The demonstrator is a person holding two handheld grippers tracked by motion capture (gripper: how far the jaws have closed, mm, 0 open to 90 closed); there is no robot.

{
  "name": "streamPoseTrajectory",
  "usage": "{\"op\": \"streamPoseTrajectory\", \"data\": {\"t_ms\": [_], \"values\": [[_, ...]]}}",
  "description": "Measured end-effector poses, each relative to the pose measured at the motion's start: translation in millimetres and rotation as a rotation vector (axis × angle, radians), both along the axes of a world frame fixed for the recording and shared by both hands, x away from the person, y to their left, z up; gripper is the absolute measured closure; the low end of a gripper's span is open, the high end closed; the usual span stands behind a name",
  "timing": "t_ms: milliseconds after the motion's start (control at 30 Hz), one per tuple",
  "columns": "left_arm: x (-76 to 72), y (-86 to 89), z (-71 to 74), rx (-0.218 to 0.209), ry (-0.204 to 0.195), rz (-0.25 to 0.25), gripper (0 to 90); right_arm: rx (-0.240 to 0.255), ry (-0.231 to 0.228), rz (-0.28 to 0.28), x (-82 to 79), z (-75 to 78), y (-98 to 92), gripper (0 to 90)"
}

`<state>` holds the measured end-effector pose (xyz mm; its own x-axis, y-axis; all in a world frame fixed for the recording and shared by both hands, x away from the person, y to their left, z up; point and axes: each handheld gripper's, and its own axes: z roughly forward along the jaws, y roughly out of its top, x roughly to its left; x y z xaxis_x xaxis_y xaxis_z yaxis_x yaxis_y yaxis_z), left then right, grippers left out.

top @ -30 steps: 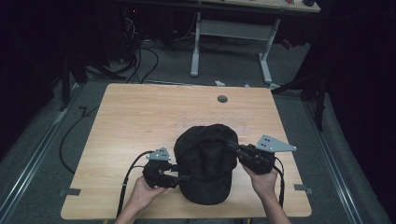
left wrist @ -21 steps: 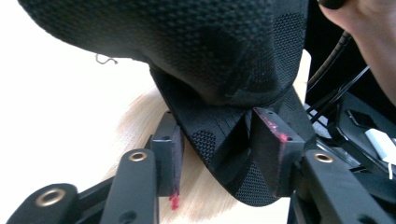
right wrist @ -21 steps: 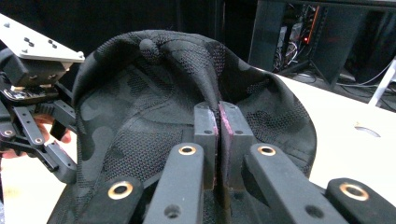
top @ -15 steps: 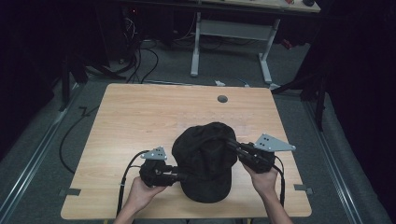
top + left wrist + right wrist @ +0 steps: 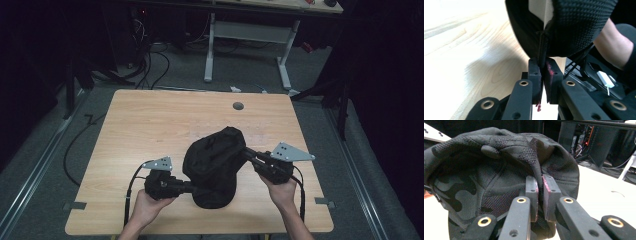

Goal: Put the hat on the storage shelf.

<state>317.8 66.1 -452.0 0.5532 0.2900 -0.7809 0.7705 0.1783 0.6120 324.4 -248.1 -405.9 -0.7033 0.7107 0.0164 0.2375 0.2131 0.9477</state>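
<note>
Covering both grippers' jaws in the high view, the black cap (image 5: 214, 165) hides them. Gripper views: left gripper (image 5: 543, 75) pinches its edge, right gripper (image 5: 539, 192) its fabric. Wooden bench (image 5: 150, 125), grommet hole (image 5: 238, 106) at 12 o'clock; dark room.

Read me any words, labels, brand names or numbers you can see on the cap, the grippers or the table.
No readable text in any view.
Black cap: camouflage pattern and mesh, no logo or lettering visible.
Pale strip inside the cap: blank as far as it shows.
Left gripper and right gripper, both clamped on the cap: no markings.
White tag beside the left gripper: too blurred to tell.
Wooden table: only a round hole.
</note>
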Motion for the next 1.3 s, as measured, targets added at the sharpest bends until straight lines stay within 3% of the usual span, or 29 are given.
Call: {"op": "streamPoseTrajectory", "data": {"t_ms": [200, 367, 500, 833, 1033, 1300], "values": [[-4.4, 2.0, 5.7, -0.029, -0.005, -0.01, 86.0, 0.01, 0.002, 0.002, 1.1, -0.3, -0.6, 82.5], [-7.3, 4.3, 11.0, -0.032, -0.04, -0.003, 86.3, 0.033, 0.002, -0.009, 1.7, 0.7, -3.6, 74.2], [-7.8, 6.8, 11.8, -0.03, -0.049, 0.009, 86.4, 0.054, 0.026, -0.006, 4.0, -0.1, -9.2, 58.9], [-7.3, 11.5, 12.4, -0.024, -0.062, 0.053, 86.4, 0.1, 0.055, -0.015, -2.3, -12.6, -27.9, 49.0], [-8.0, 13.8, 16.4, -0.035, -0.078, 0.074, 86.4, 0.052, 0.088, -0.065, -5.0, -27.2, -33.9, 48.4], [-7.0, 17.8, 22.6, -0.046, -0.1, 0.128, 86.3, -0.076, 0.202, -0.202, -1.4, -66.6, -39.1, 46.4]]}}
